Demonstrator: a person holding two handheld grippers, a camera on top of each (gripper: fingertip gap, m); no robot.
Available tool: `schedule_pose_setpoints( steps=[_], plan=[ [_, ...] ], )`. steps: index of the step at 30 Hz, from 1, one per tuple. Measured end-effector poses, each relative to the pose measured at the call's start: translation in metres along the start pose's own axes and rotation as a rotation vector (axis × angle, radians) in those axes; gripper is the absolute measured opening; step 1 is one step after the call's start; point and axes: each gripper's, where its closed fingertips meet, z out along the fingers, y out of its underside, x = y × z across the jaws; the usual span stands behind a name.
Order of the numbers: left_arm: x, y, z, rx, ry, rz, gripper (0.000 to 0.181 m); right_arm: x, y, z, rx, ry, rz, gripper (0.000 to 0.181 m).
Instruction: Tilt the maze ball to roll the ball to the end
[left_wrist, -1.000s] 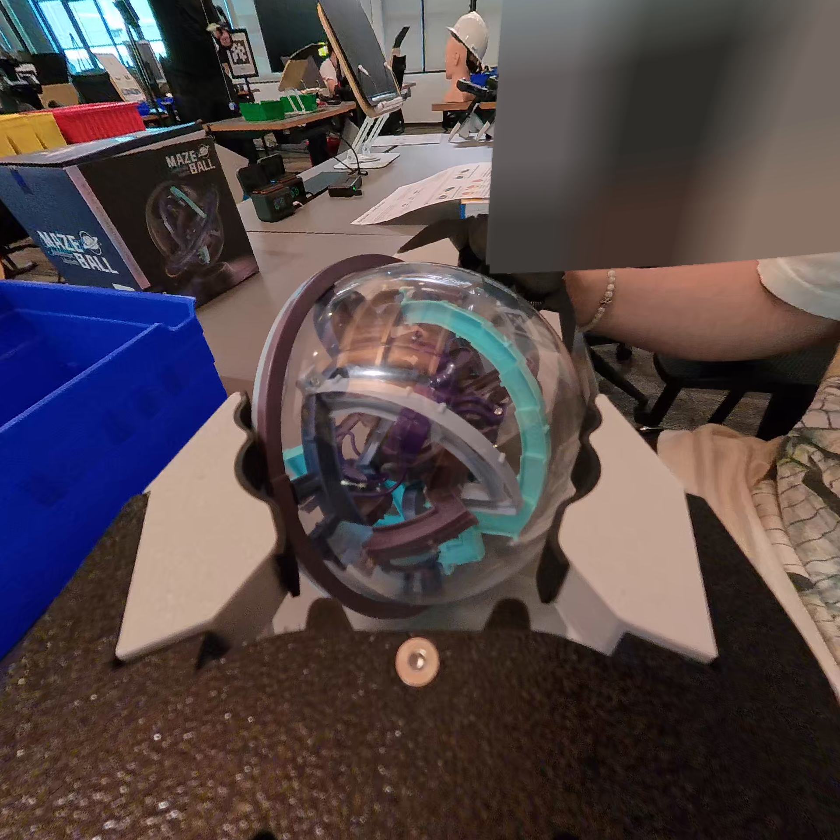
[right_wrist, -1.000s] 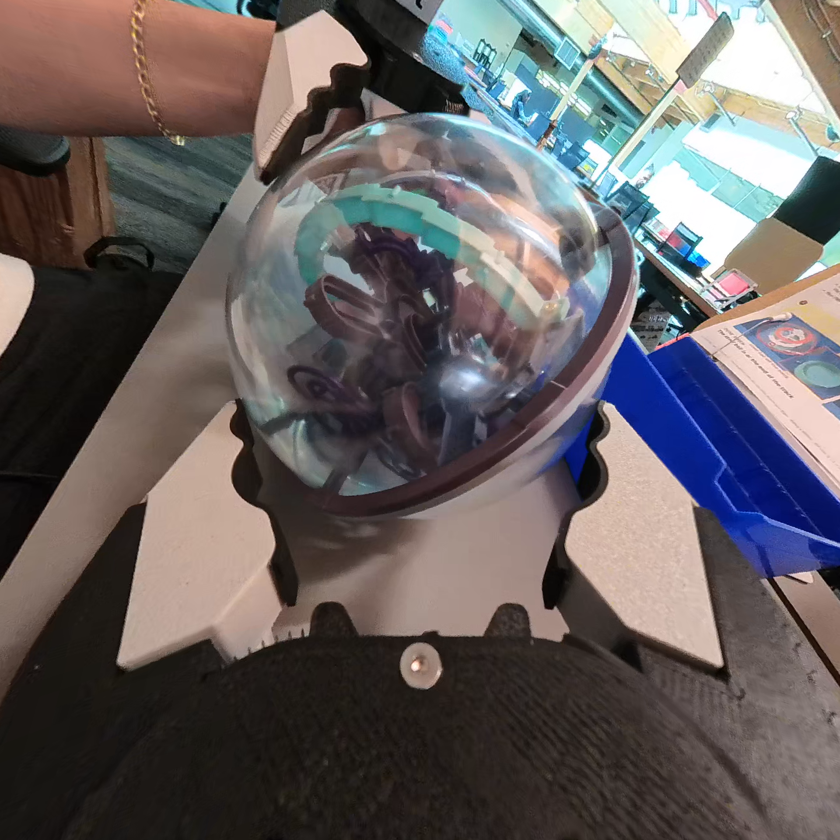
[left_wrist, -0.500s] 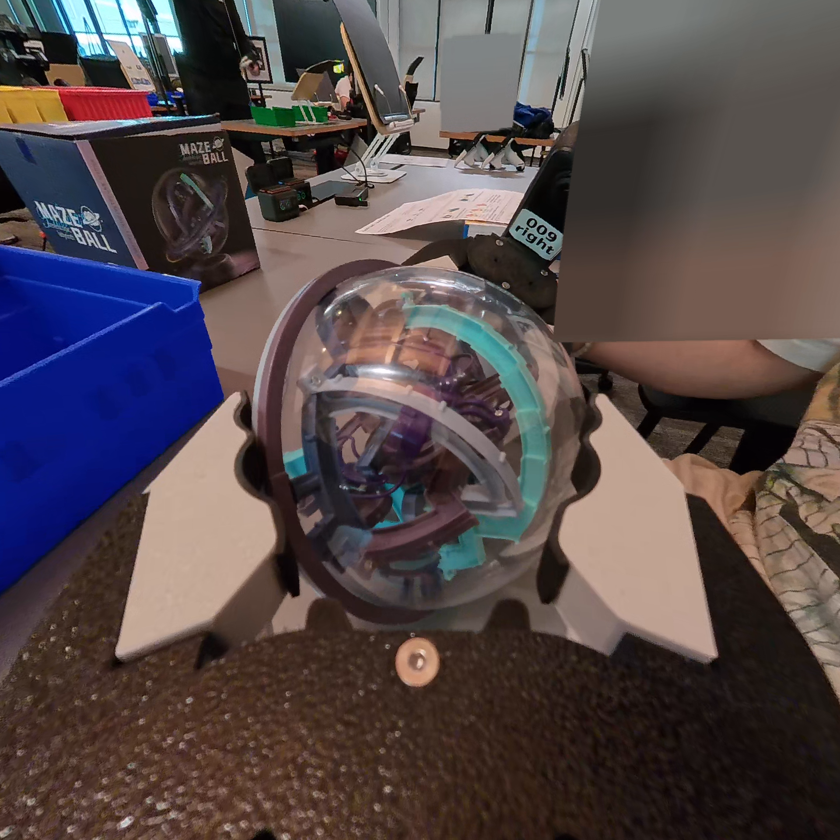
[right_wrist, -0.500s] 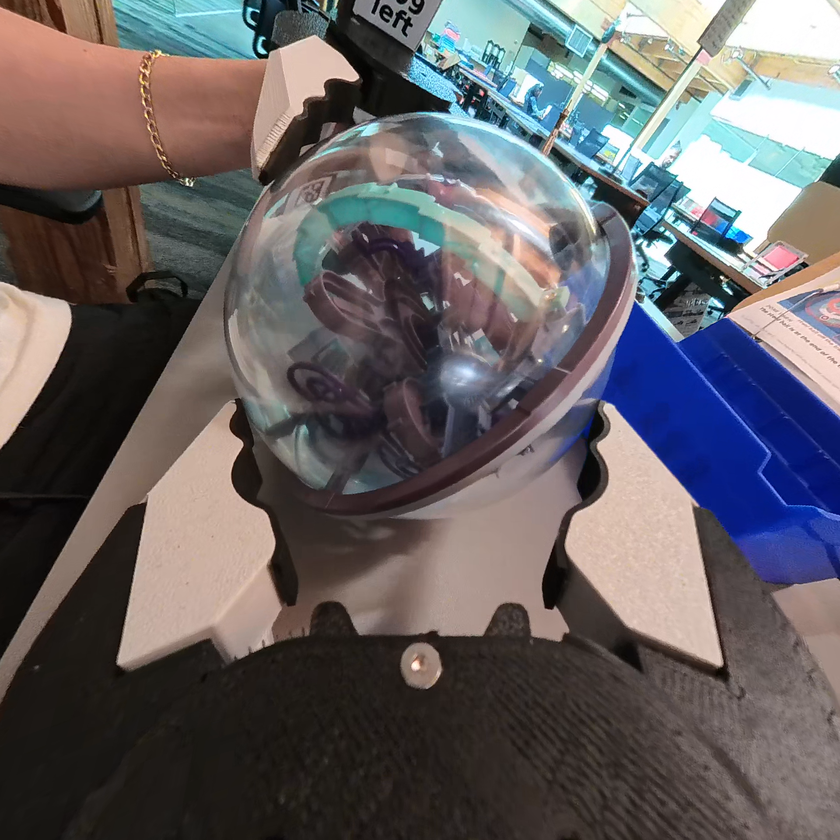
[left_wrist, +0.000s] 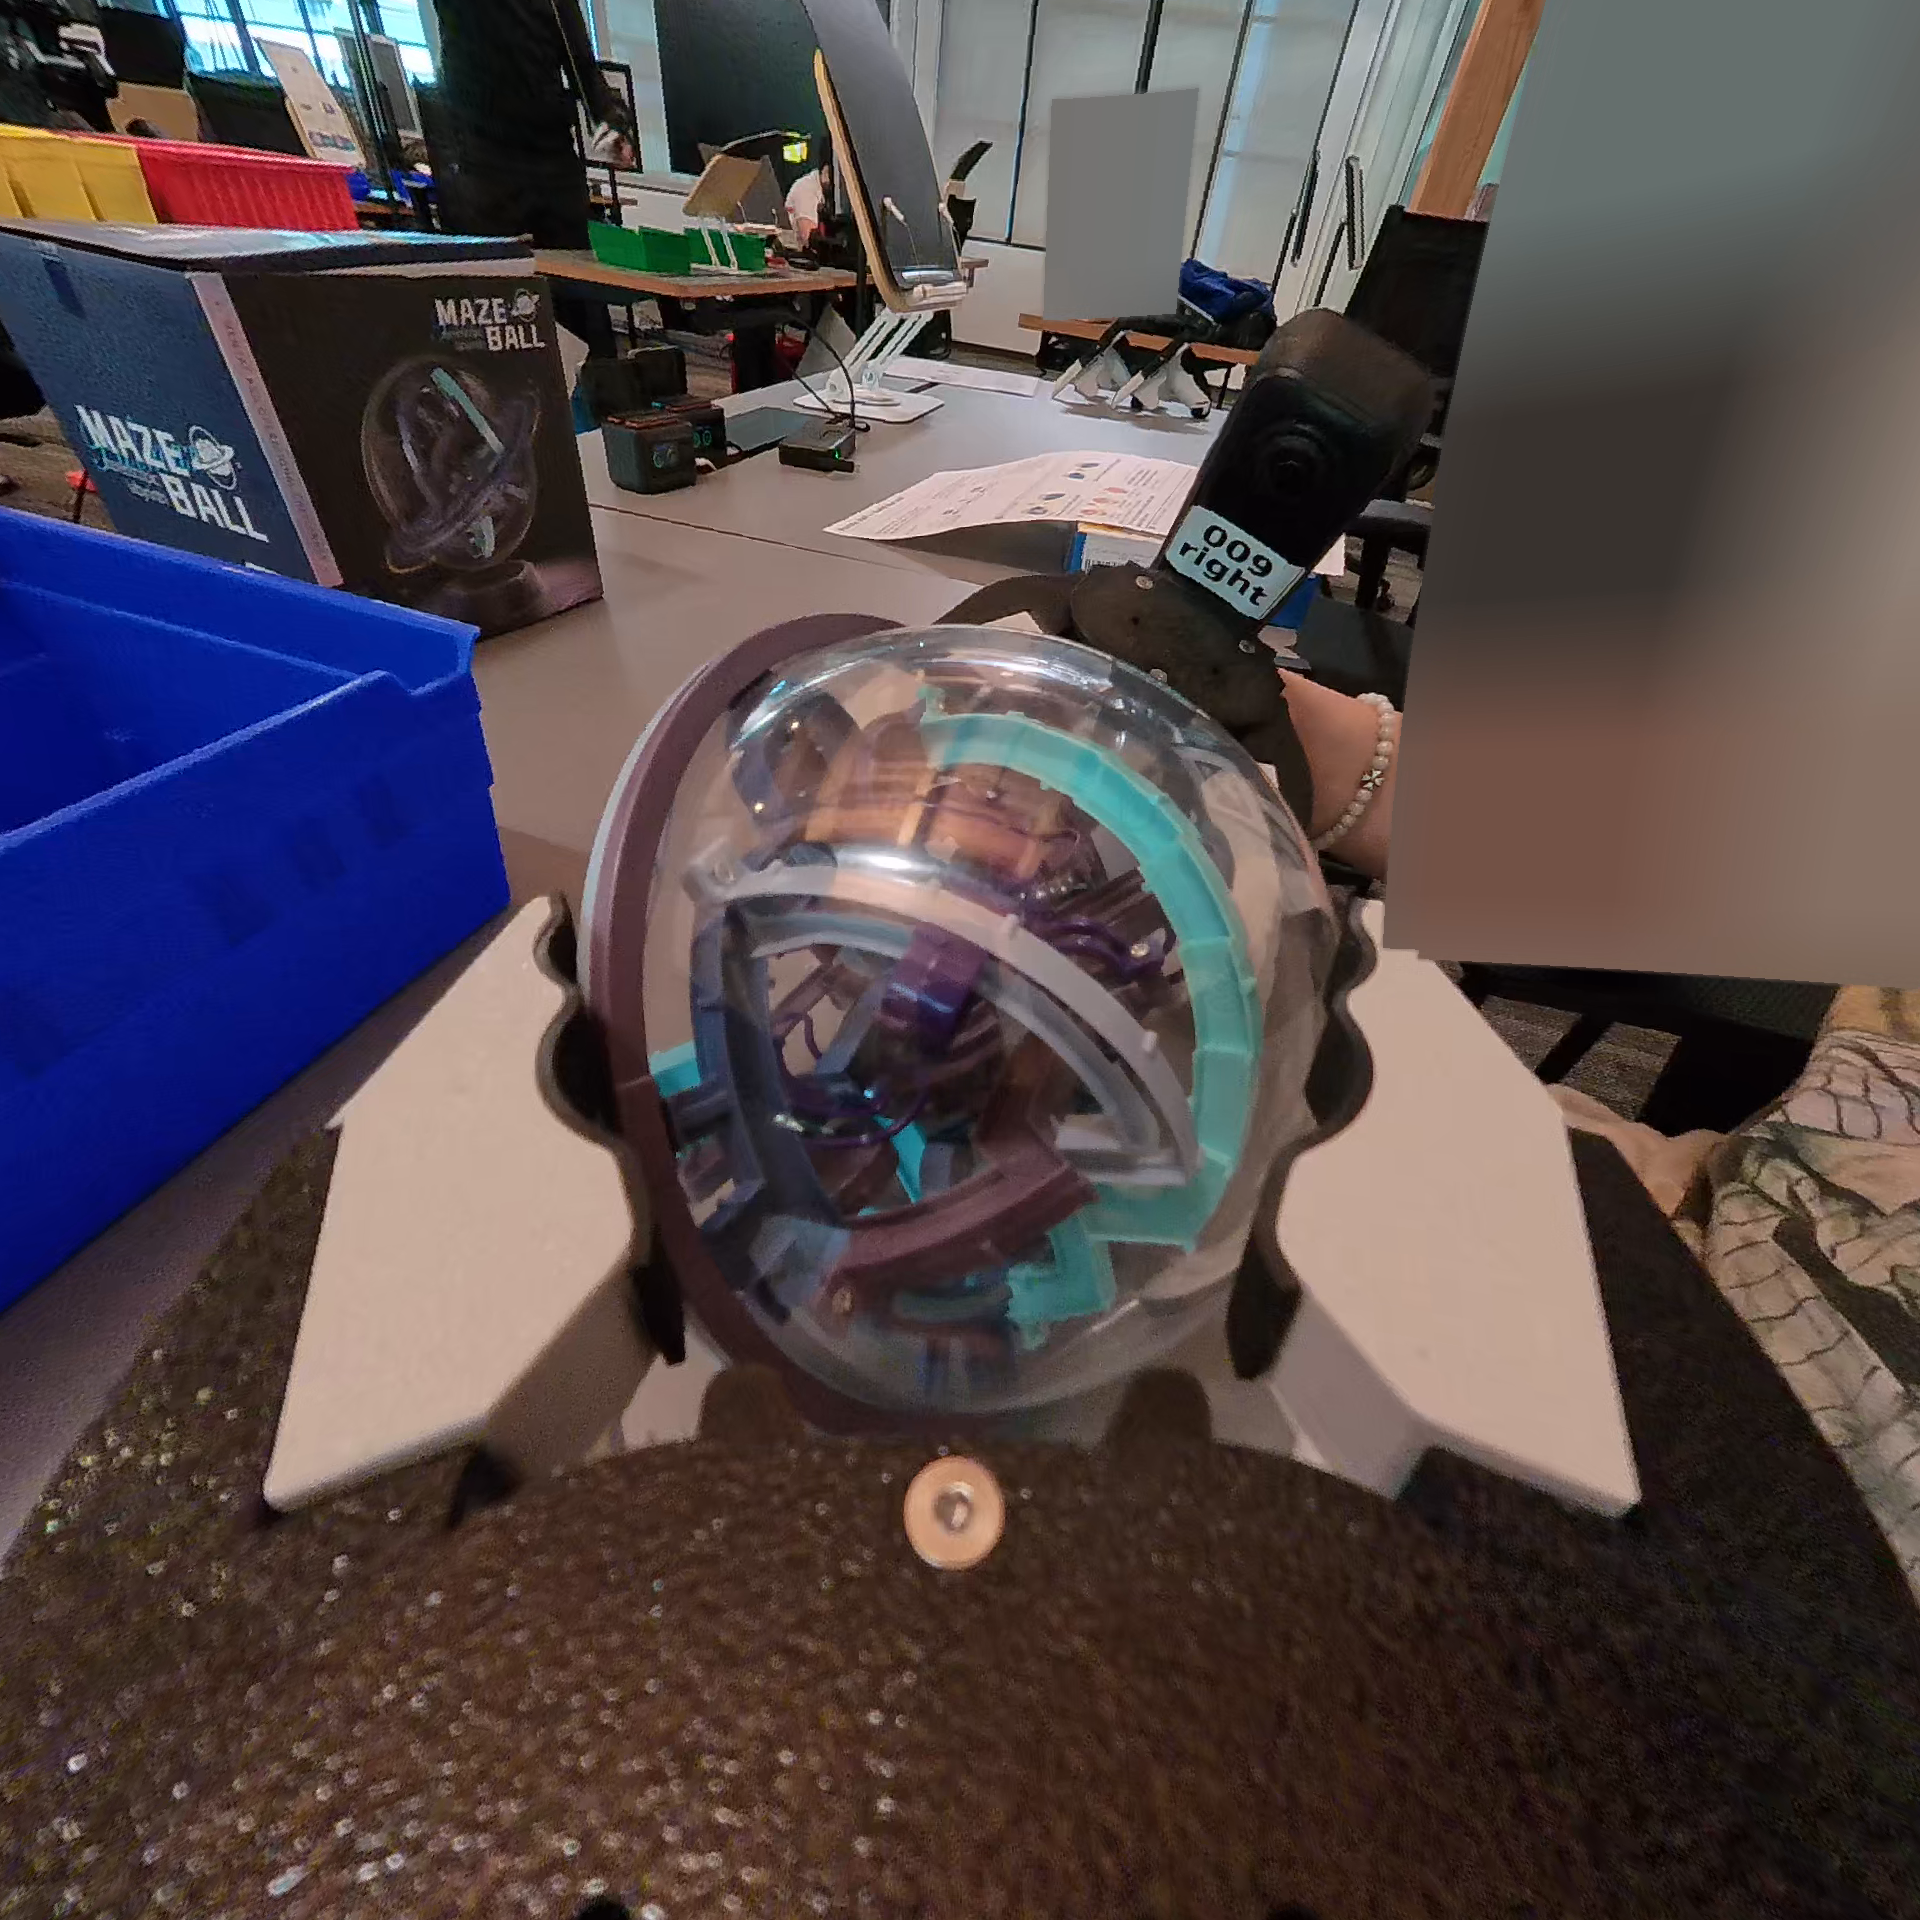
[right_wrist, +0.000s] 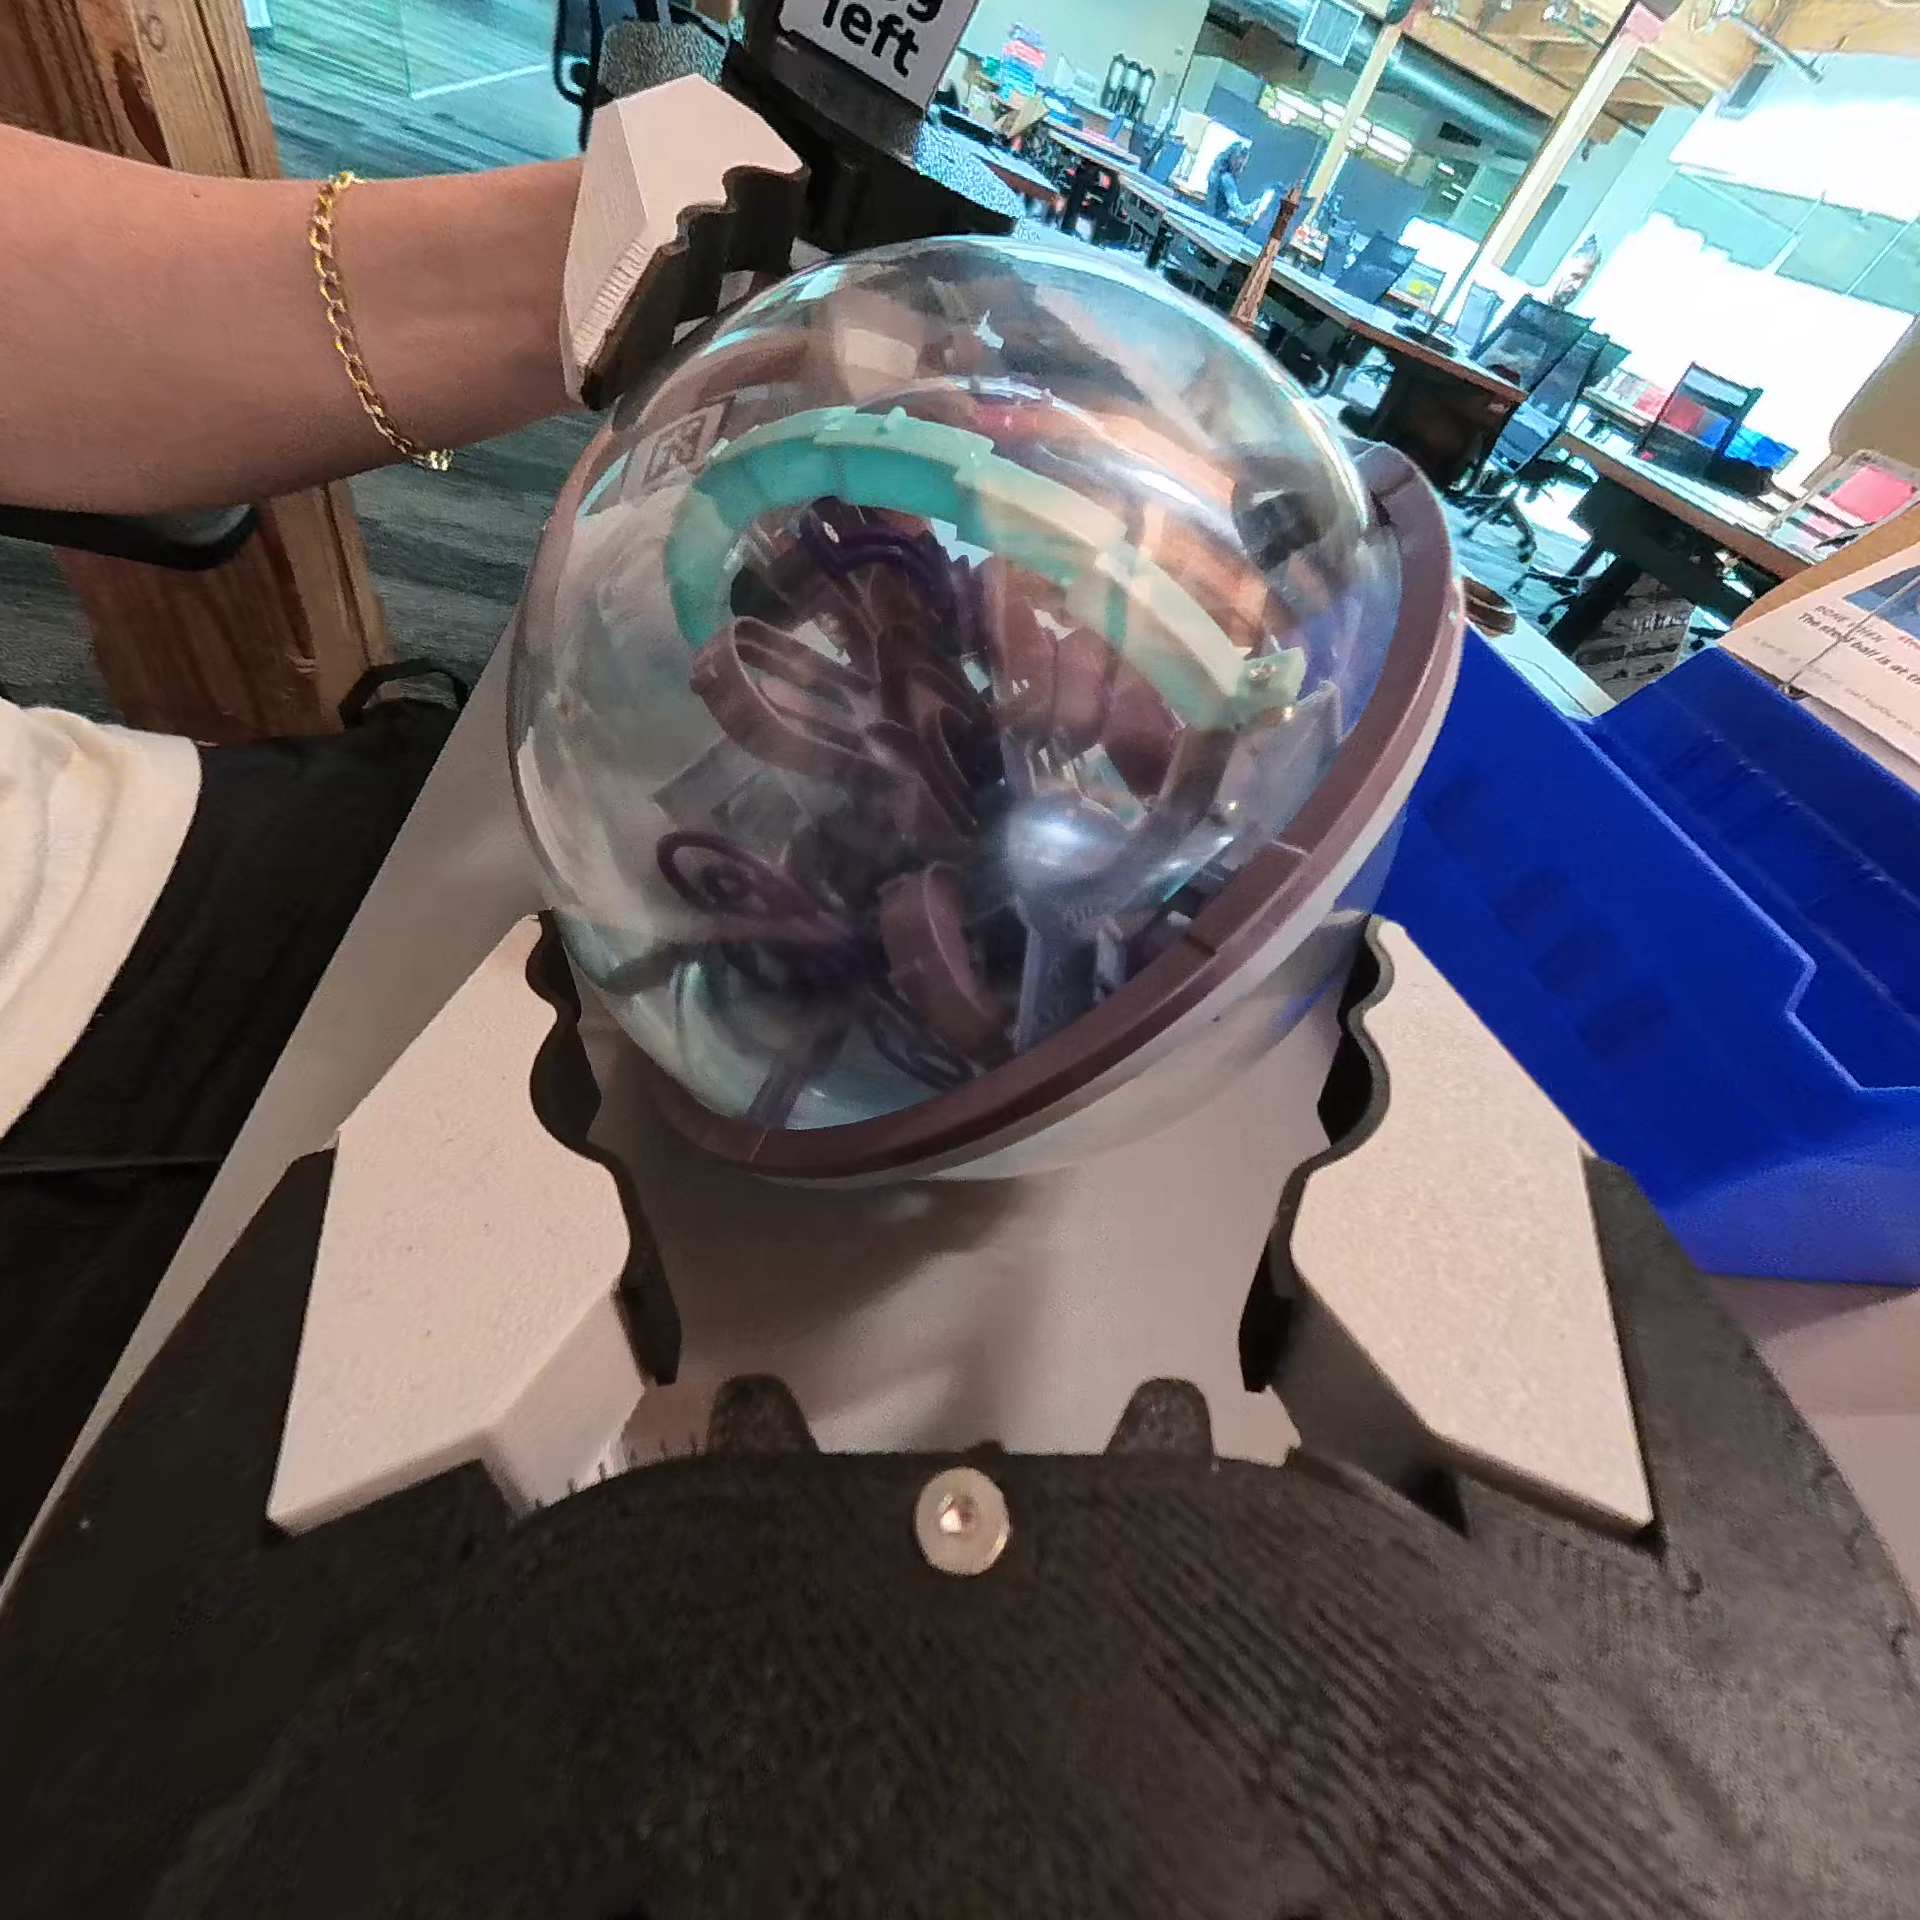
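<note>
Maze ball (left_wrist: 956, 1029) off table, clamped between left gripper (left_wrist: 951, 1039) and right gripper (right_wrist: 961, 997), each closed on opposite side. Dark rim tilted. Blue bin (left_wrist: 208, 852) just left (tight clearance); table edge right, open floor beyond. Steel ball (right_wrist: 1049, 842) near rim.

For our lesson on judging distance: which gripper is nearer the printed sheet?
Right. The right gripper sits just before the printed sheet; the left gripper holds the opposite side of the maze ball, farther off.
</note>
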Motion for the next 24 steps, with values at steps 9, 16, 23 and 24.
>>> schedule_pose_setpoints(
  steps=[9,16,23,24],
  plan=[
    [-0.006,0.027,-0.002,-0.135,-0.029,-0.077,0.157,0.000,-0.003,0.005,0.008,0.013,-0.010,0.140],
    [-0.010,0.029,0.005,-0.104,-0.045,-0.212,0.157,0.006,0.005,0.014,-0.054,0.067,-0.042,0.155],
    [-0.007,0.011,0.006,-0.013,-0.100,0.077,0.150,0.017,0.017,0.017,-0.160,0.150,-0.188,0.157],
    [-0.005,0.007,0.006,-0.016,-0.117,0.146,0.152,0.019,0.015,0.017,-0.177,0.171,-0.236,0.158]
  ],
)
